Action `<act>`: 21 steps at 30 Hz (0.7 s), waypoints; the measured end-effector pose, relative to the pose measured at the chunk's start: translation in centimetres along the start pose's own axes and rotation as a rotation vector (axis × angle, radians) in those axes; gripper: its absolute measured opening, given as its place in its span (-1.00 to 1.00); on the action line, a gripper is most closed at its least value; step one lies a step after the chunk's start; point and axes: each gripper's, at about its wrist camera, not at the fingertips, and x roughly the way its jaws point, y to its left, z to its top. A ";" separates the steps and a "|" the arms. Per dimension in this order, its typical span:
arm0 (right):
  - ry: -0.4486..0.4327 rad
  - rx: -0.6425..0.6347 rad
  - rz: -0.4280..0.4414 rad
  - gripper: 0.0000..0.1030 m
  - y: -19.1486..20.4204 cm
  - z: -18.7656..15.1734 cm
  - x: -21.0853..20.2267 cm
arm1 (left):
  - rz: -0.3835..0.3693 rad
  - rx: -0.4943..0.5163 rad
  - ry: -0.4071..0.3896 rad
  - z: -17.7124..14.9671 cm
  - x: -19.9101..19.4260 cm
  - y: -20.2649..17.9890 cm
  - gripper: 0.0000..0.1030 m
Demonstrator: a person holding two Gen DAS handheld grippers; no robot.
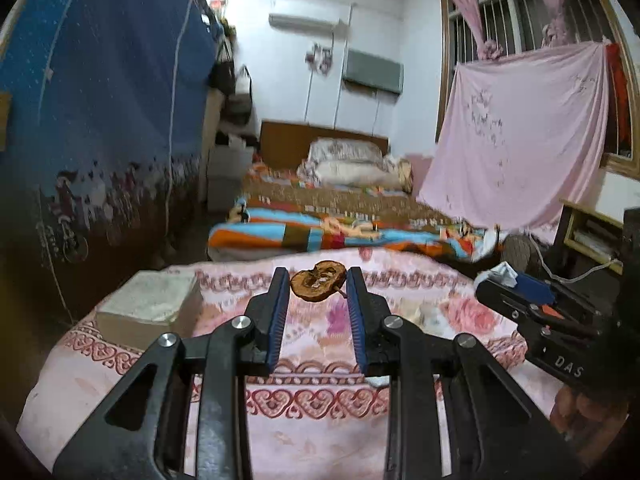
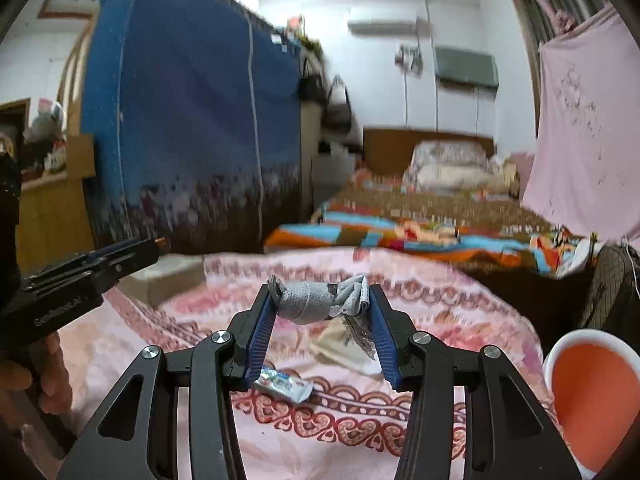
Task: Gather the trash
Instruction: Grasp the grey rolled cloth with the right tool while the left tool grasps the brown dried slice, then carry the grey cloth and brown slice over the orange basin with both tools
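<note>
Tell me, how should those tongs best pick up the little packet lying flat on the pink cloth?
Grip the small packet across its narrow middle, coming straight down from above. It lies flat on the pink cloth, so no side gives a way under it, and its long thin shape fits between the fingers crosswise. The right tongs already hold a wad of tissue, which would have to go first.

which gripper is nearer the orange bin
Right. The right gripper, shut on a crumpled tissue, has the orange bin just to its right; the left gripper holds an apple core farther left.
</note>
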 end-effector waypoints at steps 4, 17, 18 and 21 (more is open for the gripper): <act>-0.121 0.008 0.011 -0.14 -0.2 0.1 -2.2 | -0.034 -0.022 -0.059 0.5 -1.0 -0.8 -0.75; -0.381 -0.003 -0.123 -0.14 -3.3 1.1 -7.8 | -0.122 0.097 -0.155 2.1 -1.7 -6.4 -0.75; -0.389 -0.016 -0.139 -0.14 -3.5 1.2 -7.9 | -0.133 0.100 -0.158 2.2 -1.6 -6.8 -0.75; -0.410 -0.040 -0.200 -0.14 -4.7 1.2 -8.6 | -0.164 0.109 -0.163 2.3 -1.4 -8.3 -0.75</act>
